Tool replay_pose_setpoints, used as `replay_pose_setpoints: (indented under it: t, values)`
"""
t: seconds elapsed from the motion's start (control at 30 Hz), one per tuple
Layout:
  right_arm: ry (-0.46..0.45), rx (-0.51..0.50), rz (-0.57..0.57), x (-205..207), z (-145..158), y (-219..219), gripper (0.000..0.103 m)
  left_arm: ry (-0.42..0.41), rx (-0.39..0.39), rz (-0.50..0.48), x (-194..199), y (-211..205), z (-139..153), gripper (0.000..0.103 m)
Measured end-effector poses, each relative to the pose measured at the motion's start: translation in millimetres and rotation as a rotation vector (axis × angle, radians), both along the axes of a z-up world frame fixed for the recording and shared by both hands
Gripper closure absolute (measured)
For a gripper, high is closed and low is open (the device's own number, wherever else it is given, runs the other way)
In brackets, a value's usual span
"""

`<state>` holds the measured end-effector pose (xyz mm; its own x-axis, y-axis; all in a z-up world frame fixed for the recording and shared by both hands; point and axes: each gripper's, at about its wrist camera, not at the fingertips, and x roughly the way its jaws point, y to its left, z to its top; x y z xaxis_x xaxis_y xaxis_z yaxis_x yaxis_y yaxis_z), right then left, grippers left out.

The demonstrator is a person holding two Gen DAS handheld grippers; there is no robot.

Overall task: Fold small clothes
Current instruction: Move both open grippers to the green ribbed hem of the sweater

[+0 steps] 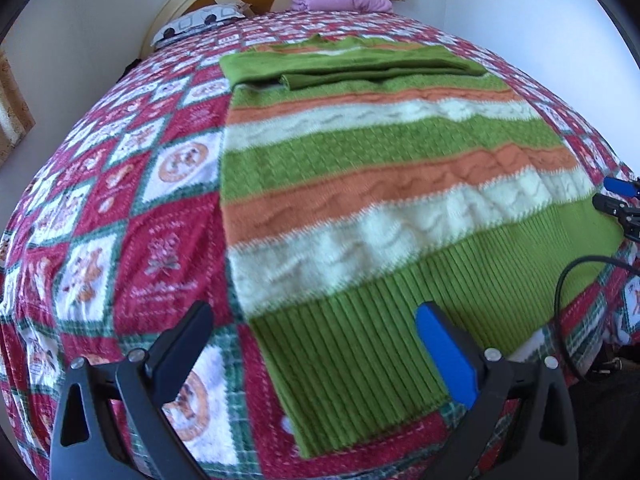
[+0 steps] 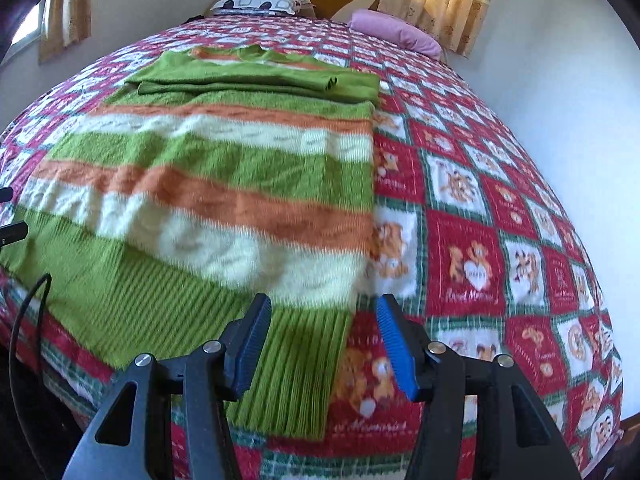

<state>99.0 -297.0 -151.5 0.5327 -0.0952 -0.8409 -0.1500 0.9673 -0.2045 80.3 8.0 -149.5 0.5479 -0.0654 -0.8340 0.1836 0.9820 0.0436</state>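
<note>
The sweater (image 1: 384, 184) lies flat on the bed (image 1: 120, 208) with its sleeves (image 1: 360, 72) already folded across the top, so the bottom hem is likely next to lift. The left gripper (image 1: 316, 344) and right gripper (image 2: 320, 340) each hang over one bottom corner, jaws apart, holding nothing.

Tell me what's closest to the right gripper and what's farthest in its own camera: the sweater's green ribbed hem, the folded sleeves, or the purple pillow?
From the right gripper:
1. Green ribbed hem: right between the open fingers, at the sweater's near corner.
2. Folded sleeves: across the sweater's far end, mid-bed.
3. Purple pillow: at the head of the bed, far right, by the curtain.
</note>
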Motion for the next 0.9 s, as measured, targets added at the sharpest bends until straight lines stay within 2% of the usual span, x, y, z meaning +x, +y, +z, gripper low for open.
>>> replay_pose_setpoints:
  t: [0.07,0.33,0.5,0.73,0.9]
  values:
    - [0.007,0.006,-0.004,-3.3,-4.7,-1.5,0.047,0.016,-0.011,-0.005,-0.1,-1.6,-3.8,0.006]
    - [-0.007,0.024,-0.010,-8.1,-11.9,-3.8,0.047,0.029,-0.051,0.024,-0.3,2.7,-5.0,0.006]
    - [-0.012,0.035,-0.013,-9.1,-12.8,-5.2,0.047,0.034,-0.069,0.021,-1.5,3.4,-5.4,0.011]
    - [-0.013,0.091,-0.015,-17.6,-6.1,-13.3,0.047,0.056,-0.159,0.023,-2.0,10.9,-3.6,0.027]
    - [-0.006,0.145,-0.020,-22.9,-2.2,-19.2,0.047,0.054,-0.222,0.052,-2.1,23.4,2.8,0.030]
